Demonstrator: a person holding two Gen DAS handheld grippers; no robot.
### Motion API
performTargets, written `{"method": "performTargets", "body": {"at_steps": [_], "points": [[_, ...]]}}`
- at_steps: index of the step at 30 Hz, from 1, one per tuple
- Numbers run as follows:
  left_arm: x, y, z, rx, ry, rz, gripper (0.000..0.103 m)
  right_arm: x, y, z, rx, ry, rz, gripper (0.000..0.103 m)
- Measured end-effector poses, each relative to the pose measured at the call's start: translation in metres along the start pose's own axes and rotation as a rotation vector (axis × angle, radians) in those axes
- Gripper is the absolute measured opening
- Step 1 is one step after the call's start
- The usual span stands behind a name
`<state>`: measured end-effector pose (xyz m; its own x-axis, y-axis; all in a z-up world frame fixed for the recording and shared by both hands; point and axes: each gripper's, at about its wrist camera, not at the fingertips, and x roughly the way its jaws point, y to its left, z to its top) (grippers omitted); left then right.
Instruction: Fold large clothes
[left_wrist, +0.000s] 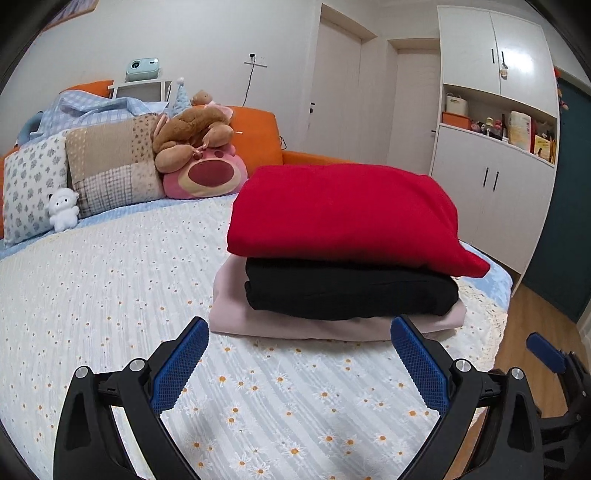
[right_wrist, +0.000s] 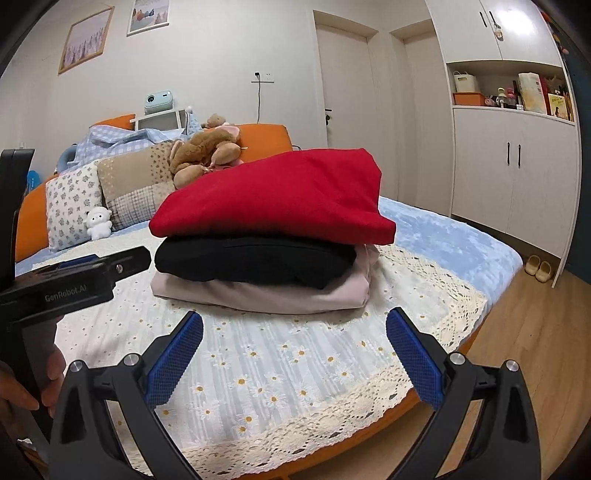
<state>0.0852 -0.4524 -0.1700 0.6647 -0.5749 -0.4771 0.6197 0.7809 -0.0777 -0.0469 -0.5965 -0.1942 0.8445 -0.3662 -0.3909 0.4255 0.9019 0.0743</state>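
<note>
Three folded garments are stacked on the bed: a red one (left_wrist: 340, 214) (right_wrist: 280, 195) on top, a black one (left_wrist: 351, 291) (right_wrist: 255, 260) under it, a pale pink one (left_wrist: 258, 321) (right_wrist: 266, 295) at the bottom. My left gripper (left_wrist: 300, 330) stands open in front of the stack, over the daisy bedspread (left_wrist: 110, 295), nothing between its blue pads. My right gripper (right_wrist: 294, 323) is open too, a little short of the stack, holding nothing. In the right wrist view the left gripper's black body (right_wrist: 74, 277) shows at the left, held by a hand (right_wrist: 26, 384).
Pillows (left_wrist: 110, 166) and plush toys (left_wrist: 199, 147) line the orange headboard (left_wrist: 255, 129). White wardrobe (left_wrist: 491, 110) and doors (left_wrist: 336, 85) stand beyond the bed. The bed's lace edge (right_wrist: 369, 398) is close below the right gripper; wood floor (right_wrist: 524, 332) and slippers (right_wrist: 537, 267) lie to the right.
</note>
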Motion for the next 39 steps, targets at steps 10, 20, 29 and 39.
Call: {"method": "performTargets", "body": {"at_steps": [10,20,29,39], "points": [[0.001,-0.012,0.003,0.052,-0.01,0.011,0.1,0.003,-0.002,0.006,-0.028,-0.004,-0.001,0.098],[0.0,-0.019,0.009,0.068,-0.019,-0.003,0.1,-0.001,-0.006,0.009,-0.028,-0.011,-0.008,0.098],[-0.001,-0.02,0.006,0.069,-0.015,-0.003,0.1,-0.002,-0.004,0.009,-0.038,-0.023,-0.005,0.098],[0.002,-0.024,-0.005,0.072,0.001,-0.003,0.1,0.004,-0.004,0.002,-0.037,-0.005,-0.005,0.098]]}}
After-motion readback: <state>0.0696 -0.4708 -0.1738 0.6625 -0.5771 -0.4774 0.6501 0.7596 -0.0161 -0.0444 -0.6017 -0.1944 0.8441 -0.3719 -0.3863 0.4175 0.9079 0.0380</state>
